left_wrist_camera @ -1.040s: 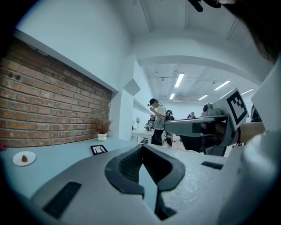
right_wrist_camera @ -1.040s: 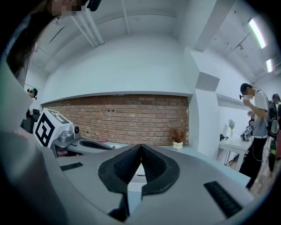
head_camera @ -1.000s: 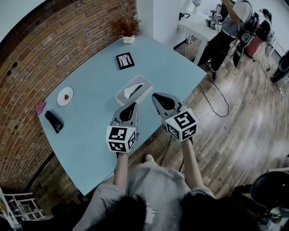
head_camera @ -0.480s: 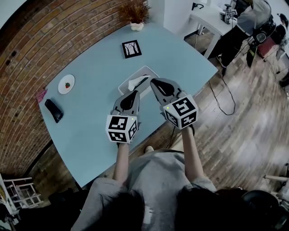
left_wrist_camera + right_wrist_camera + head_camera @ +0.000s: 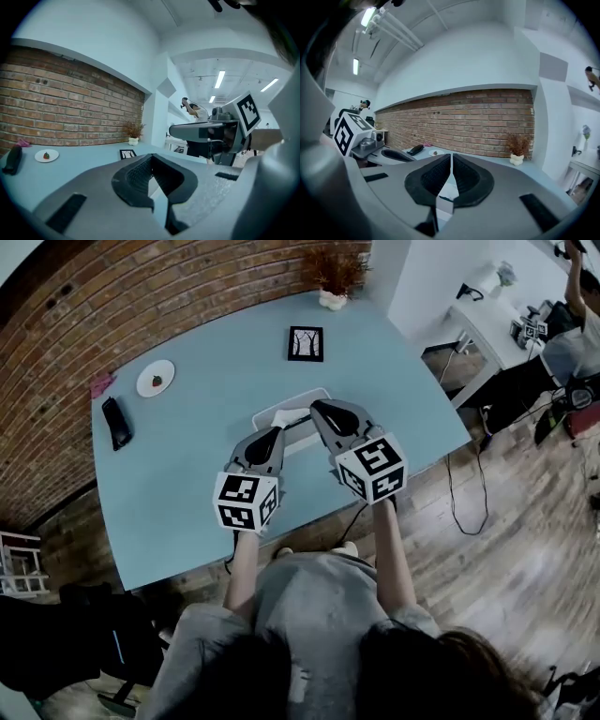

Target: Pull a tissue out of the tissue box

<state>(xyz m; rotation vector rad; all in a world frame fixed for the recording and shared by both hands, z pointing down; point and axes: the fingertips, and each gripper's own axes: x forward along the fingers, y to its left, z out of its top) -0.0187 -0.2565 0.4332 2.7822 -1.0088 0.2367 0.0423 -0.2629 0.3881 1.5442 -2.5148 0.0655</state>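
The tissue box [image 5: 292,401] is set on the tabletop [image 5: 187,474], just beyond both tool tips. The left tool [image 5: 275,431] and right tool [image 5: 317,407] are both pressed together, empty. Unless one is opened beforehand, the tissue [image 5: 282,416] could be pushed in, or the box shoved.

We are looking at a cool, flat, rather dim head view, with only soft shadows falling on the table [image 5: 178,493]. Ceiling strip lights [image 5: 219,78] are glowing bright but not flaring. Fisheye lenses are bending the brick wall [image 5: 112,315] and darkening the gripper views' corners; the left gripper [image 5: 151,159] is showing soft, close up.
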